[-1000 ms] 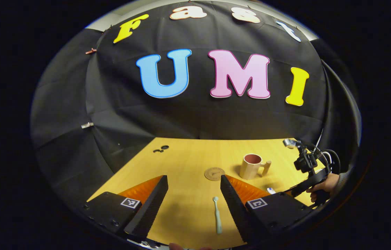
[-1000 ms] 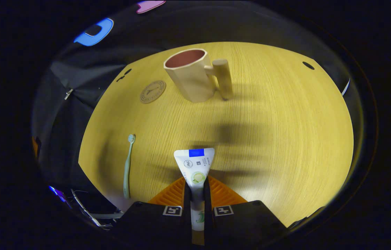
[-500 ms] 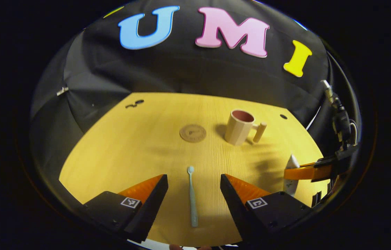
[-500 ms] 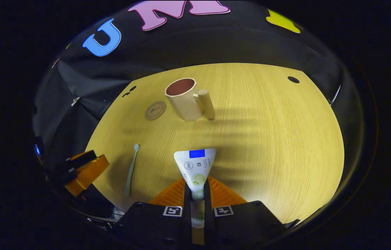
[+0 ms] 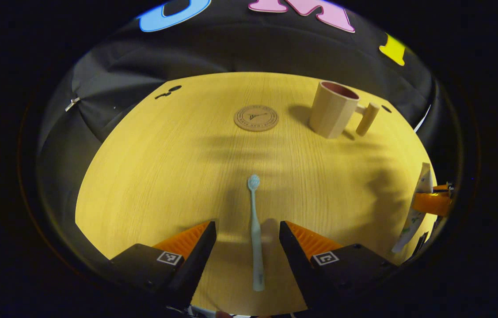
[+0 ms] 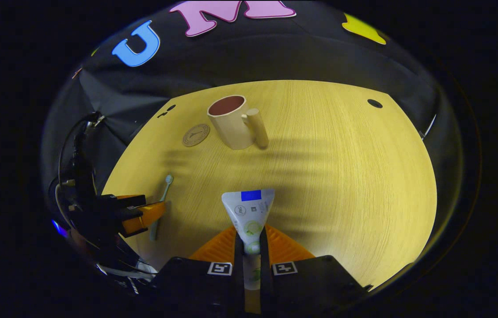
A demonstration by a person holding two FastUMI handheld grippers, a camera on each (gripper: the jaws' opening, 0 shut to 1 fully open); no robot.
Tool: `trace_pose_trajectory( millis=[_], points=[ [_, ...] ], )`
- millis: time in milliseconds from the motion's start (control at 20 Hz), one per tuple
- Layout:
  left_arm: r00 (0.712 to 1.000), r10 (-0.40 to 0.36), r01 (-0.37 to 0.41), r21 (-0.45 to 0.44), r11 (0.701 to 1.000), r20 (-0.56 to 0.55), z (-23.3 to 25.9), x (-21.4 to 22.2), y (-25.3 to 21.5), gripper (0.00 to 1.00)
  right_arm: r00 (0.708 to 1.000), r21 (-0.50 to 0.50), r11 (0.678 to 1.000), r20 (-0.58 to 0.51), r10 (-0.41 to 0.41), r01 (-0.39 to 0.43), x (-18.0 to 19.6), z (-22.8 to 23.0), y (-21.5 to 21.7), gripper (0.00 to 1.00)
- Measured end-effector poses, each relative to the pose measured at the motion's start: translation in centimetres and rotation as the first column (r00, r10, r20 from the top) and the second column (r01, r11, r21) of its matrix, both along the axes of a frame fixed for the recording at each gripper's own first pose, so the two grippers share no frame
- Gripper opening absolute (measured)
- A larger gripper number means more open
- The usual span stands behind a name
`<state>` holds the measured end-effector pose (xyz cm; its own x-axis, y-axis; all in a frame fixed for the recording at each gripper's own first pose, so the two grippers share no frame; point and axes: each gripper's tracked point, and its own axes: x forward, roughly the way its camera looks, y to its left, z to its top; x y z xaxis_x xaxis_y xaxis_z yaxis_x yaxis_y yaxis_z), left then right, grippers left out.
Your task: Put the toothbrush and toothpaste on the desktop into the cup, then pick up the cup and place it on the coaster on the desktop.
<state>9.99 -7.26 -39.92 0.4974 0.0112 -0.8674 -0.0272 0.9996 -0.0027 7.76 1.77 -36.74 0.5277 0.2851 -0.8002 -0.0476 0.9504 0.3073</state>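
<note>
Left gripper (image 5: 247,229) spread wide over the toothbrush (image 5: 255,229); right gripper (image 6: 251,247) clamped on the toothpaste (image 6: 249,214).

The toothbrush lies flat on the desk (image 5: 165,168) between the left fingers, touching neither, its head pointing toward the coaster (image 5: 256,118). The toothpaste is held above the desk, flat end forward, both right fingers pressing on it. The cup (image 6: 230,121) stands upright and empty just beside the coaster, handle on the side away from it.
</note>
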Motion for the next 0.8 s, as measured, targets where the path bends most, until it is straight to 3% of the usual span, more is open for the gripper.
trace_pose_trajectory(
  millis=[300, 450, 500, 550, 700, 800],
  points=[
    [0.997, -0.038, 0.038, 0.001, 0.999, -0.066, -1.1, 0.3, -0.5, 0.87, 1.000, 0.036, 0.999, -0.002, -0.004, 0.004, 0.6, -0.3, -0.5, 0.18],
    [0.994, 0.013, -0.017, -0.038, 0.999, -0.108, -1.5, -0.1, -0.6, 0.81, 1.000, 0.054, 0.999, -0.004, -0.008, 0.008, 0.9, -0.4, -0.5, 0.18],
    [0.993, 0.015, -0.019, -0.035, 0.999, -0.116, -1.3, -0.1, -0.6, 0.65, 1.000, 0.062, 0.998, -0.002, -0.012, 0.012, 1.0, -0.4, -0.4, 0.18],
    [0.991, 0.010, -0.014, -0.034, 0.999, -0.130, -1.5, -0.2, -0.7, 0.60, 1.000, 0.068, 0.998, 0.000, -0.014, 0.014, 1.1, -0.4, -0.4, 0.18],
    [0.990, -0.045, 0.044, -0.011, 0.999, -0.136, -1.3, -0.1, -1.3, 0.20, 1.000, 0.070, 0.997, 0.009, -0.020, 0.019, 1.1, -0.6, -0.7, 0.18],
    [0.991, -0.079, 0.081, 0.012, 0.997, -0.111, -1.3, 0.4, -1.4, 0.12, 1.000, 0.070, 0.997, 0.013, -0.024, 0.023, 1.1, -0.5, -0.9, 0.18]
  ],
)
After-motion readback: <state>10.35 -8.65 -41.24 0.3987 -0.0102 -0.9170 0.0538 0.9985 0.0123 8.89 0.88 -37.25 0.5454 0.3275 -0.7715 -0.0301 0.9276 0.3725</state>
